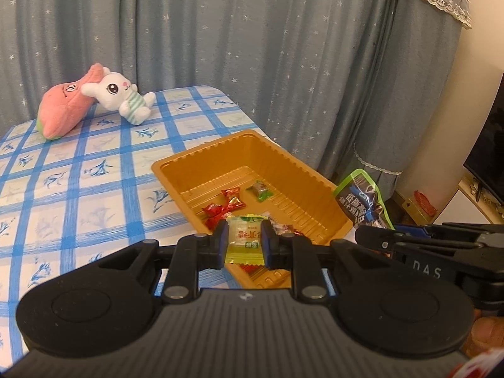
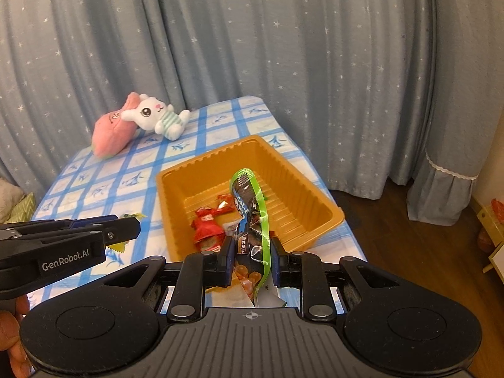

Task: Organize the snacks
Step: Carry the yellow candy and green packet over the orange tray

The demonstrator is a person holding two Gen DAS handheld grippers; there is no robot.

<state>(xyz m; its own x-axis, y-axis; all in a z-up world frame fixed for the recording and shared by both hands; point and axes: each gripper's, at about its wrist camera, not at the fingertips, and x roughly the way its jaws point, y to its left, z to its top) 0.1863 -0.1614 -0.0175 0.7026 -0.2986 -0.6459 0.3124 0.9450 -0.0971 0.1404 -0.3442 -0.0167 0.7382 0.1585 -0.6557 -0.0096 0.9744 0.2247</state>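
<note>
Left wrist view: a yellow-green candy packet [image 1: 244,239] is pinched in the left tongs [image 1: 244,245], right above the near end of the orange tray [image 1: 176,170] on the checked table [image 1: 78,189]. A dark snack bag [image 2: 252,236] is clamped in the right tongs [image 2: 252,261], over the same tray, where red candies [image 2: 206,223] are already lying.

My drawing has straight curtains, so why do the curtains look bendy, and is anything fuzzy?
Left wrist view: the fisheye lens bows the curtain and darkens the corners; the yellow-green candy packet looks sharp. Right wrist view: same bending; the orange tray is clear, with warm light.
</note>
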